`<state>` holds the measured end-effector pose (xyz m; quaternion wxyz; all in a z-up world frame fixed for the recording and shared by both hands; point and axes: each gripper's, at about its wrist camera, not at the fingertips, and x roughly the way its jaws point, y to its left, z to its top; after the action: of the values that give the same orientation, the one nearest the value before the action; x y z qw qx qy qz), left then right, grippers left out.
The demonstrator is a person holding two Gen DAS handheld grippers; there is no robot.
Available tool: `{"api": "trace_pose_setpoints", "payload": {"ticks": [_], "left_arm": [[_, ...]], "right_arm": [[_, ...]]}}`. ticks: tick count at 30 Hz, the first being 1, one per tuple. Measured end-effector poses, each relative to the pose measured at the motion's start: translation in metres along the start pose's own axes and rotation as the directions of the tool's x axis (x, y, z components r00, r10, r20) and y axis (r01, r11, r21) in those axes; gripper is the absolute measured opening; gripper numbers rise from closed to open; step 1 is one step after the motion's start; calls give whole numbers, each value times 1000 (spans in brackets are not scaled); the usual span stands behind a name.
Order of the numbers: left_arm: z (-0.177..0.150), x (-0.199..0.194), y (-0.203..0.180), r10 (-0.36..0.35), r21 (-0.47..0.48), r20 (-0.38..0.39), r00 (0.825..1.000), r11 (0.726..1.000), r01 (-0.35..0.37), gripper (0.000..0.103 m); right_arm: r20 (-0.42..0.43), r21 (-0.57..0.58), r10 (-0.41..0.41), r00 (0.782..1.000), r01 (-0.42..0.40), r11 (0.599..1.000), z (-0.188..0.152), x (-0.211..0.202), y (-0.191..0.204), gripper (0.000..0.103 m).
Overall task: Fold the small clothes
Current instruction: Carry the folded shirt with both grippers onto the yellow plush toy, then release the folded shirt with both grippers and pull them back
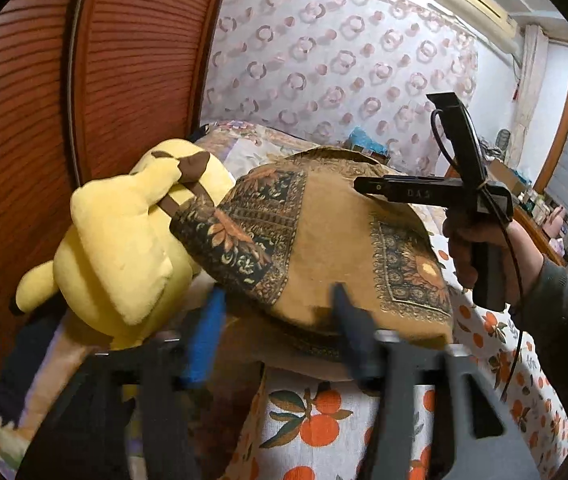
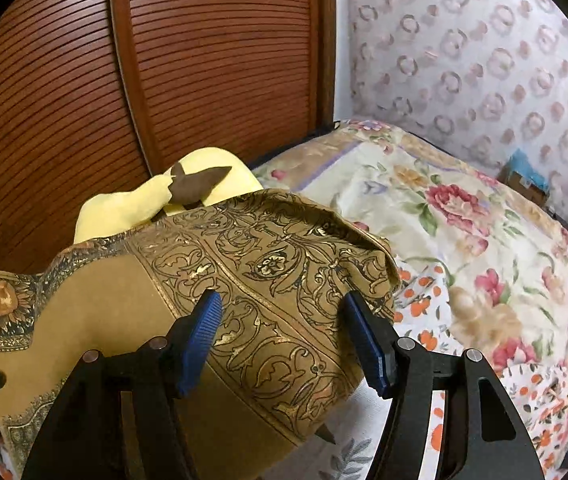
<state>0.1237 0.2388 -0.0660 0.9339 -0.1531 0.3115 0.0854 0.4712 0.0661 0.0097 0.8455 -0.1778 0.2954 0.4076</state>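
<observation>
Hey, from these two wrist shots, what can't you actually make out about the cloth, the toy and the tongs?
- Plush toy: right wrist view, mostly hidden behind the brown cloth.
- Left tongs: left wrist view, motion-blurred; contact with the cloth unclear.
- Cloth's near edge: both views, covered by the tongs' frames.
- Right tongs: left wrist view, side-on, so the gap is unreadable.
- Shelf items: left wrist view, too small.

One brown patterned garment [image 1: 324,248], one yellow plush toy [image 1: 123,248], two grippers, one floral quilt [image 2: 464,216], one air conditioner [image 1: 476,4].
</observation>
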Motion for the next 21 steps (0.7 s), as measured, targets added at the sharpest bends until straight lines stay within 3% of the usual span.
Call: {"api": "trace_pose_setpoints", "payload": {"ticks": [1, 4, 10, 21], "left_arm": [[0, -3, -1, -3, 6, 13, 1000, 1000, 3, 88], [3, -14, -8, 21, 37, 44, 999, 999, -23, 90], [4, -27, -24, 37, 83, 63, 997, 996, -42, 90], [-12, -59, -78, -26, 183, 83, 996, 983, 11, 90]], "right_arm": [[7, 0, -7, 1000, 7, 1000, -6, -8, 8, 65], [32, 7, -4, 999, 4, 1000, -24, -28, 22, 65], [100, 40, -20, 995, 16, 999, -58, -81, 38, 65], [158, 103, -85, 984, 70, 992, -135, -182, 62, 65]]}}
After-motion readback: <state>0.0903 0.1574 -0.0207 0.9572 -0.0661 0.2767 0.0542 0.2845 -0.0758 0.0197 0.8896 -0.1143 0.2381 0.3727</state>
